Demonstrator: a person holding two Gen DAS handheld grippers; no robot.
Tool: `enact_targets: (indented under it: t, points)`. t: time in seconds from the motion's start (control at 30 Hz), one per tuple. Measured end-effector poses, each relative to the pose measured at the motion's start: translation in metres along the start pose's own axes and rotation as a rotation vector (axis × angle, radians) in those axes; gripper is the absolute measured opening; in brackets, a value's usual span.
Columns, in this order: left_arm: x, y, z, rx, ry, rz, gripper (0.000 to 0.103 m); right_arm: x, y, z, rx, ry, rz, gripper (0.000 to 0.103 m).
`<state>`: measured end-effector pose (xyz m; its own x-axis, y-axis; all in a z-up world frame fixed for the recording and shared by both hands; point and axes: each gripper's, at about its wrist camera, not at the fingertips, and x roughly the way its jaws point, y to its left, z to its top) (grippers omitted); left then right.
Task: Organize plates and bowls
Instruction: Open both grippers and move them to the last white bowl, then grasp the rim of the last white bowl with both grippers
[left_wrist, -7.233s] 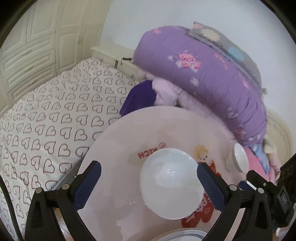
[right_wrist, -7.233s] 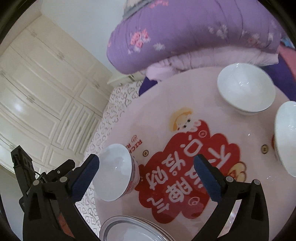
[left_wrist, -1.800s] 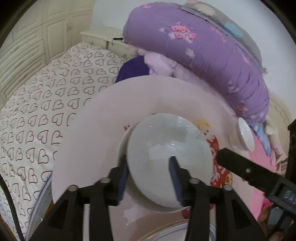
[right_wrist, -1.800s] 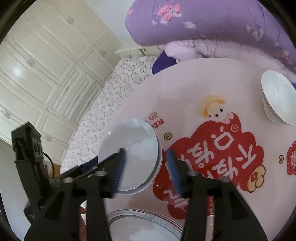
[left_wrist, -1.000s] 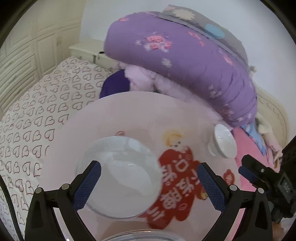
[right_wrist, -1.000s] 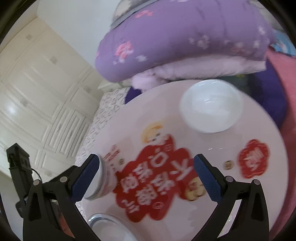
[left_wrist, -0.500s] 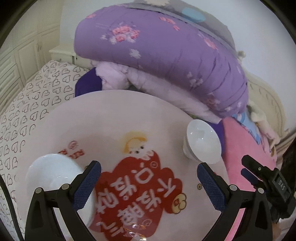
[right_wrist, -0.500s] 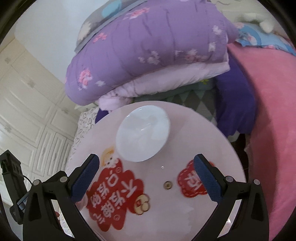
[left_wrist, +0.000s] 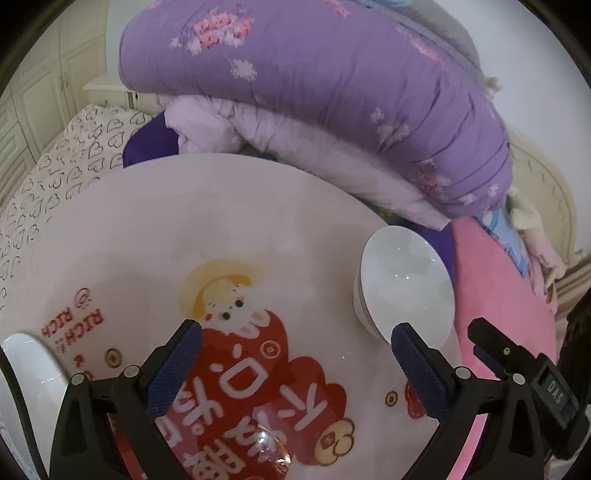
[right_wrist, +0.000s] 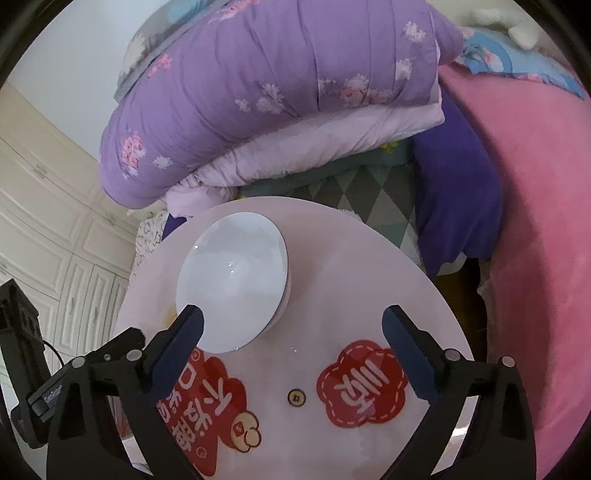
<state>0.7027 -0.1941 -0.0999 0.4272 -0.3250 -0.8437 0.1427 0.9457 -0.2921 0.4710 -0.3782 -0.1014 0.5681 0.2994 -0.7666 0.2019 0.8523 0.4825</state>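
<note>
A white bowl (left_wrist: 404, 282) stands on the round pink table (left_wrist: 155, 221) near its right edge; in the right wrist view the same bowl (right_wrist: 232, 288) sits ahead and left. My left gripper (left_wrist: 295, 363) is open and empty above the red print, left of that bowl. My right gripper (right_wrist: 293, 345) is open and empty, its left finger just in front of the bowl. The rim of another white bowl (left_wrist: 27, 365) shows at the far left edge of the left wrist view.
A folded purple quilt (left_wrist: 314, 81) lies on the bed behind the table. A pink blanket (right_wrist: 535, 229) lies to the right. A heart-print sheet (left_wrist: 55, 173) and white cupboards (right_wrist: 48, 229) are to the left. The table bears a red print (left_wrist: 251, 406).
Both grippers opened after the left one had held a bowl, and both swung right. The stacked bowls slid to the left edge; the lone bowl near the right edge came closer.
</note>
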Motion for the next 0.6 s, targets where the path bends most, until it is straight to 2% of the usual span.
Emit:
enact_targets:
  t: [0.33,0.47,0.6]
  points:
    - [0.064,-0.019,0.023,-0.008,0.074,-0.003,0.082,0.022,-0.003,0.007,0.003,0.042,-0.006,0.076]
    - [0.078,-0.022,0.028,-0.018,0.082,-0.016,0.078,0.028,-0.001,0.009,0.000,0.058,-0.013,0.069]
    - [0.089,-0.022,0.030,-0.032,0.094,-0.035,0.067,0.033,0.002,0.010,-0.006,0.070,-0.023,0.063]
